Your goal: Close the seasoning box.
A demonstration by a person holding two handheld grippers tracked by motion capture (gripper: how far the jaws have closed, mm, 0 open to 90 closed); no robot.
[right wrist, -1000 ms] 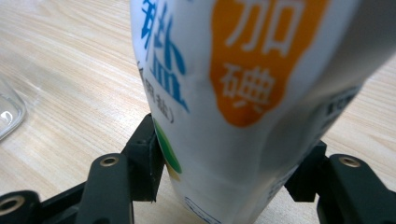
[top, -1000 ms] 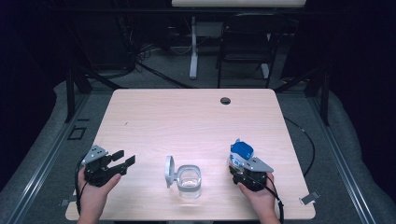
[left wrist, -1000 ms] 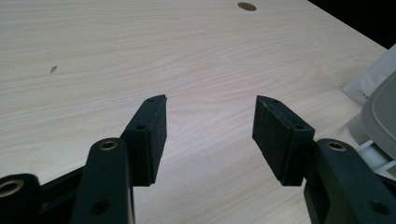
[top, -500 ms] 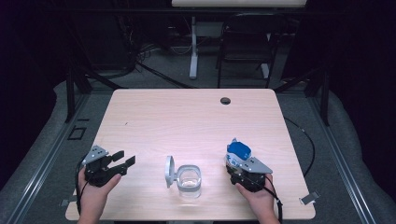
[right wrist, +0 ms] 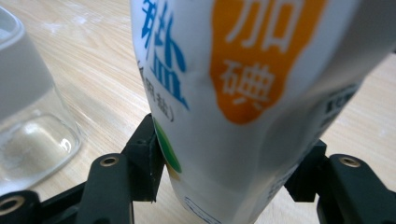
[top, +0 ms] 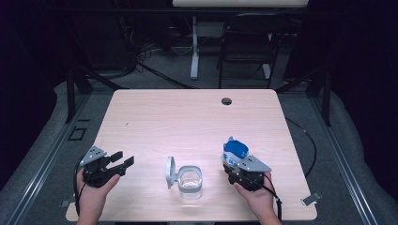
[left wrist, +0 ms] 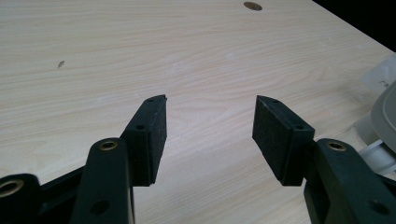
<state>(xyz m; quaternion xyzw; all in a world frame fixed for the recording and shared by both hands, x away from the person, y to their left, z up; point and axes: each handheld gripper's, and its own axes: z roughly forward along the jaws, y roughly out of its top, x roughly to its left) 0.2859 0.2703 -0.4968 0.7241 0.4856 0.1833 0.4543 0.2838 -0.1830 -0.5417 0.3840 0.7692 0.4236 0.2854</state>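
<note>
Gripping the soft, crushable salt bag (right wrist: 224,93) low, my right tongs (right wrist: 224,186) stay clamped beside the fragile glass jar (top: 191,180), left tongs (left wrist: 210,135) apart.

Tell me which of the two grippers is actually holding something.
The right gripper: its jaws clamp a white and blue salt bag. The left gripper stands open over bare table.

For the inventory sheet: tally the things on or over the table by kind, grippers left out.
Glass jar: 1
Jar lid: 1
Salt bag: 1
Total: 3
</note>
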